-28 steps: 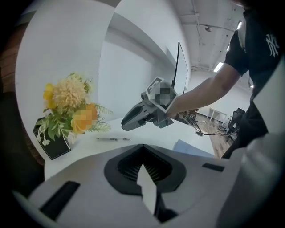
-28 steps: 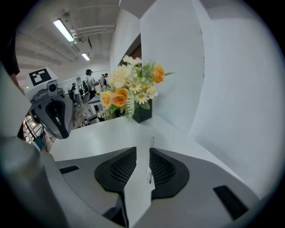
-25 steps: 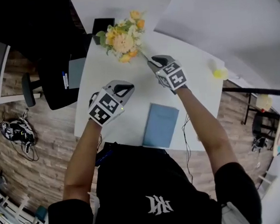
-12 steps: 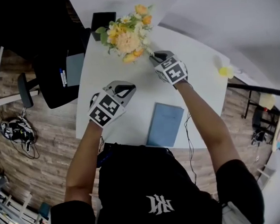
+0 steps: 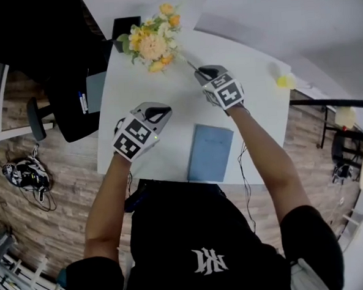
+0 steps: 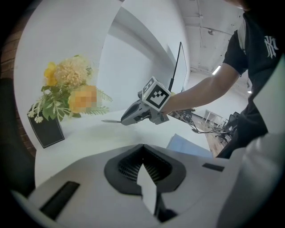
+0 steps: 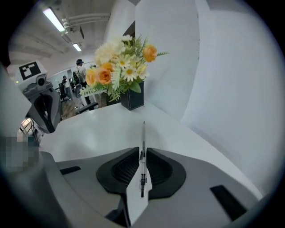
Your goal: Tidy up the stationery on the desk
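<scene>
The right tongs (image 7: 142, 156), just closing, grip the pen (image 7: 143, 133), barely discernible in the head view. The left tongs (image 6: 149, 196) are closed, empty. The flowers (image 5: 151, 45) hide most of the far vase (image 5: 122, 25).

Matt white desk (image 5: 251, 76), wood-plank floor (image 5: 68, 197), matt blue notebook (image 5: 210, 152), smooth plastic pen (image 7: 143, 136).

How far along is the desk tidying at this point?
Nothing looks put away yet. In hand: the right gripper has just been closing its jaws on a pen near the flowers. The left gripper is shut and empty over the desk. Left: stowing the pen and the blue notebook, which lies flat at the desk's near edge.
</scene>
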The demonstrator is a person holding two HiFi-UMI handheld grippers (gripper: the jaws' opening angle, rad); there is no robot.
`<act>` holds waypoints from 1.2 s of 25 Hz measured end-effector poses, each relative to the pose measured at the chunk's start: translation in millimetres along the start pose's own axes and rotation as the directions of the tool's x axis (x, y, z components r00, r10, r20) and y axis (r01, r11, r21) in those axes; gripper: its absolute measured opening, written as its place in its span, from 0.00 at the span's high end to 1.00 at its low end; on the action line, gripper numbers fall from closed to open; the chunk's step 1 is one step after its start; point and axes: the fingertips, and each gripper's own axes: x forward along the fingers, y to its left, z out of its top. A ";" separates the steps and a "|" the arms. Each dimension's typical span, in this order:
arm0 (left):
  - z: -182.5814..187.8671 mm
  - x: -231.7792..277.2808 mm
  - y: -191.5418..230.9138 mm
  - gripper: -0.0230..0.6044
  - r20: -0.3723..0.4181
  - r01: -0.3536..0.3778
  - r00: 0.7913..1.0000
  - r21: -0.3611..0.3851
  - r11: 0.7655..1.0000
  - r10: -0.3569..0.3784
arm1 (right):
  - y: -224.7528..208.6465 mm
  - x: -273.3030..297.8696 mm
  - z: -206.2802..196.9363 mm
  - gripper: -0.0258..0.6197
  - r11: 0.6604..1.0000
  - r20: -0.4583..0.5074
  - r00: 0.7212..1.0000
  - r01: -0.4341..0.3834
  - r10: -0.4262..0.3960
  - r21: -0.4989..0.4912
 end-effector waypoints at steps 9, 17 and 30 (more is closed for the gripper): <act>14.0 3.5 -60.7 0.96 0.013 0.016 1.000 0.036 0.999 -0.016 | 17.0 -127.7 -50.7 0.85 0.996 0.123 0.990 0.059 -0.067 0.067; 0.4 4.1 -111.9 0.96 0.002 0.024 1.000 0.037 0.999 -0.024 | 71.6 -187.7 -121.2 0.85 0.988 0.163 0.983 0.057 -0.080 0.142; -36.6 11.6 -154.4 0.96 -0.037 0.130 0.991 0.052 0.990 -0.128 | 116.5 -208.1 -216.6 0.85 0.855 0.049 0.973 0.174 -0.226 0.488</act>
